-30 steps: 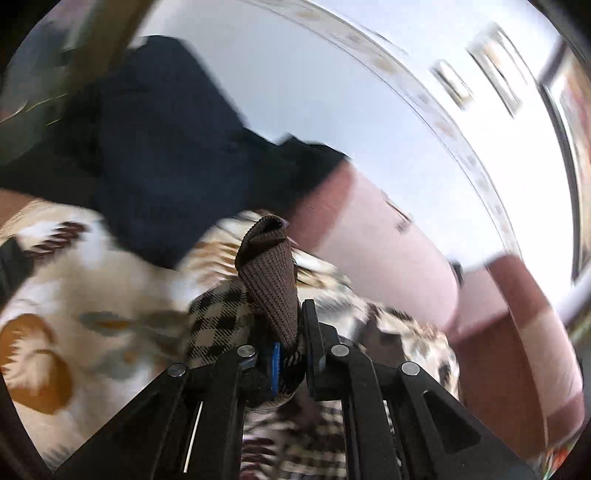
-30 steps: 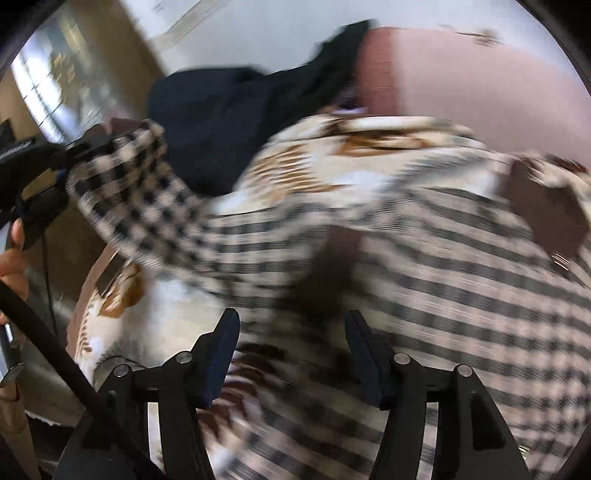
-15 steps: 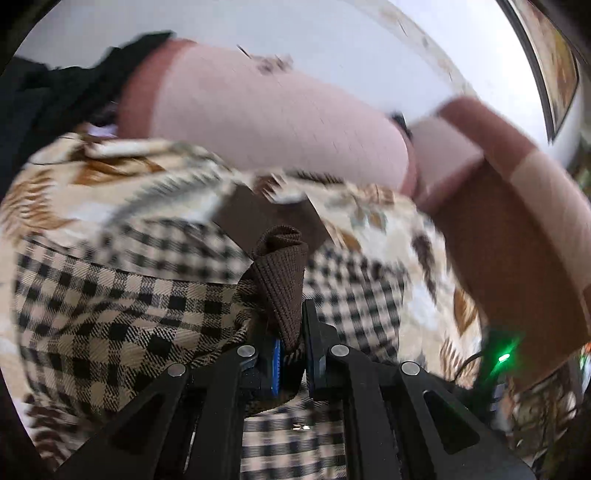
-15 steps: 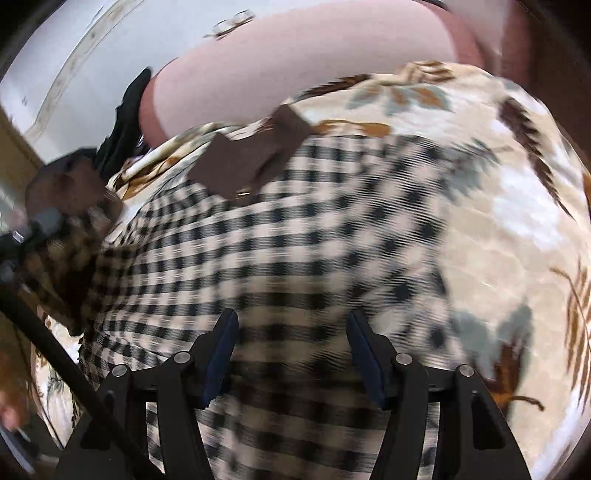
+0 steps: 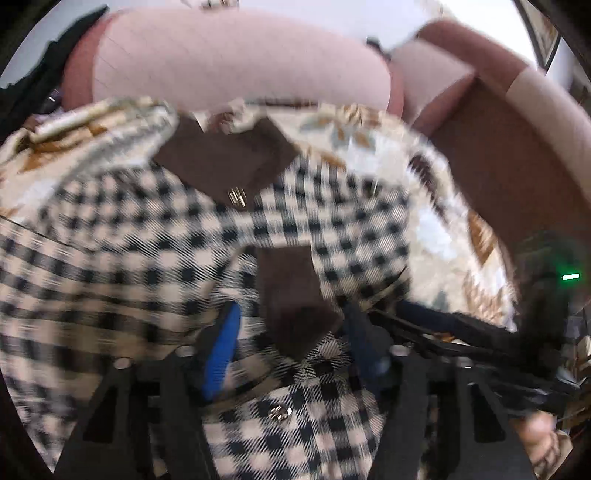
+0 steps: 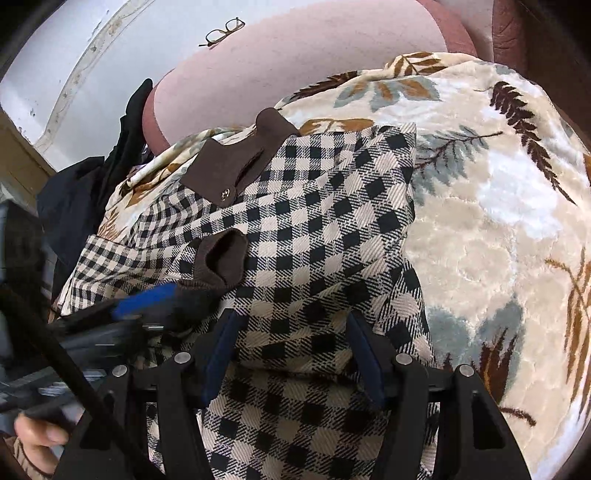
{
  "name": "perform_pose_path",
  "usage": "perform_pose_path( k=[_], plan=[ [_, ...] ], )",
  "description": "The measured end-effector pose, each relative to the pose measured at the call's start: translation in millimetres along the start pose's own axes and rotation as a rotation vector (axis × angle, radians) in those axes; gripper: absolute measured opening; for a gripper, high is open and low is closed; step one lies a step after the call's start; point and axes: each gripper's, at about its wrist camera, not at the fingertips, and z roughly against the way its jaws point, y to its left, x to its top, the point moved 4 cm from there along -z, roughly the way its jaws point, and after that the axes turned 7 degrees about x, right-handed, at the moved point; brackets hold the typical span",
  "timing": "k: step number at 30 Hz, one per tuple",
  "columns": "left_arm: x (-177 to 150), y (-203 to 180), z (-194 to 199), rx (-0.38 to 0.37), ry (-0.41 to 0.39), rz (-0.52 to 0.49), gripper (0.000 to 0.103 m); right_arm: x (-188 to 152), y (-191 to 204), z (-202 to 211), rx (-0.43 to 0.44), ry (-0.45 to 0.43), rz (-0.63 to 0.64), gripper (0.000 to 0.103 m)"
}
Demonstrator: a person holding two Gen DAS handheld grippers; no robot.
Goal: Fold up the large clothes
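A second ago my left gripper was clamped tight on the brown knit cuff and carrying it in the air beside a dark garment; now its jaws are opening, and the cuff lies loose between the fingers with the pads no longer pressing it. The sleeve has come across and rests on the body of the checked jacket, which lies spread on the leaf-patterned blanket covering the sofa. My right gripper stands wide, just as it did a second ago, and holds nothing; it hovers low over the checked cloth, which bulges up between its fingers, though I cannot tell if a pad touches it.

In the right view the jacket's brown collar sits towards the pink backrest, on top of which lies a pair of glasses. A heap of dark clothing is piled at the blanket's left end. The left tool crosses the lower left of that view, with a black cable in front of it, hiding part of the jacket's near edge.
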Motion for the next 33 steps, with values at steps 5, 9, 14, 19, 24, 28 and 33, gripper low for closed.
perform_pose_path(
  k=[5, 9, 14, 19, 24, 28, 33],
  plan=[
    [12, 49, 65, 0.055, -0.143, 0.074, 0.068, 9, 10, -2, 0.042, -0.007, -0.026, 0.065],
    [9, 122, 92, 0.245, -0.178, 0.186, 0.069, 16, 28, -13, 0.093, 0.013, -0.035, 0.065],
    [-3, 207, 101, 0.350, -0.167, 0.380, 0.069, 18, 42, -44, 0.136, 0.079, -0.091, 0.059],
    [-12, 236, 91, 0.331, -0.138, 0.476, 0.069, 19, 41, -64, 0.134, 0.110, -0.165, 0.019],
    [-10, 232, 80, 0.326, -0.117, 0.467, 0.069, 32, 67, -46, 0.099, 0.051, -0.035, 0.009],
    [-3, 220, 72, 0.320, -0.115, 0.443, 0.069, 54, 64, -3, 0.058, -0.088, -0.001, 0.009],
    [1, 200, 47, 0.340, -0.082, 0.376, 0.069, 65, 15, 21, -0.049, -0.151, -0.050, 0.009]
  ],
)
